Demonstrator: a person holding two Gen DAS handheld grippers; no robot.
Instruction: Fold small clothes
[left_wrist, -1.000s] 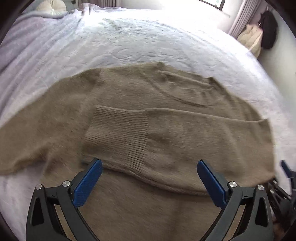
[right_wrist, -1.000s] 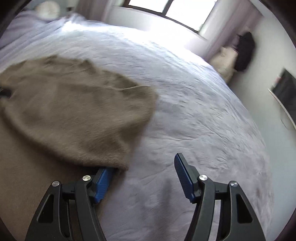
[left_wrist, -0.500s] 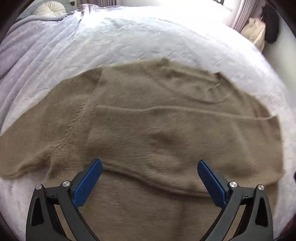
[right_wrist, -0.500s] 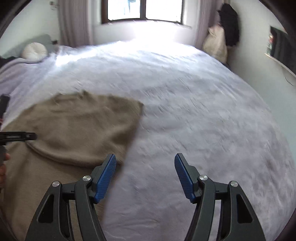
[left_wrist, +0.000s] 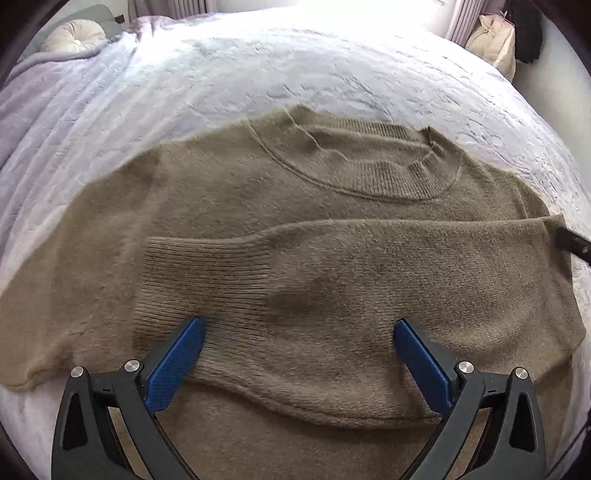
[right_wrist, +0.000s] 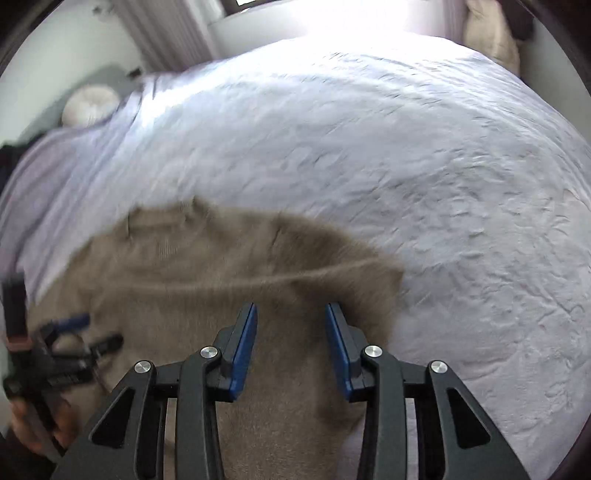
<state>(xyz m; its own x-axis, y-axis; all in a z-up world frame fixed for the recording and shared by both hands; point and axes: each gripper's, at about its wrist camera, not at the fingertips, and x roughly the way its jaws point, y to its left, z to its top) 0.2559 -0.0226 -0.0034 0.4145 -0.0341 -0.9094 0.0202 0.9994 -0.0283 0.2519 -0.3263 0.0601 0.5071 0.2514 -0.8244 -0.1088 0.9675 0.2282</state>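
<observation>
**One sleeve folded in, most of the fold remaining**

The tan sweater (left_wrist: 295, 229) is lying flat on the bed (left_wrist: 258, 74), one sleeve (left_wrist: 332, 288) crossing its chest. The left gripper (left_wrist: 297, 339) is hovering spread wide; the right gripper (right_wrist: 290, 325) is closing above the sweater's edge, pinching nothing.

A home bedroom. Wide bed (left_wrist: 332, 74) under a pale lilac quilted cover, round tufted cushion (left_wrist: 74, 35) by a grey headboard (right_wrist: 107, 74). Curtains (right_wrist: 166, 33) beside a bright window, cream bag (left_wrist: 493, 40) and dark garment (left_wrist: 528, 29) against the wall.
</observation>
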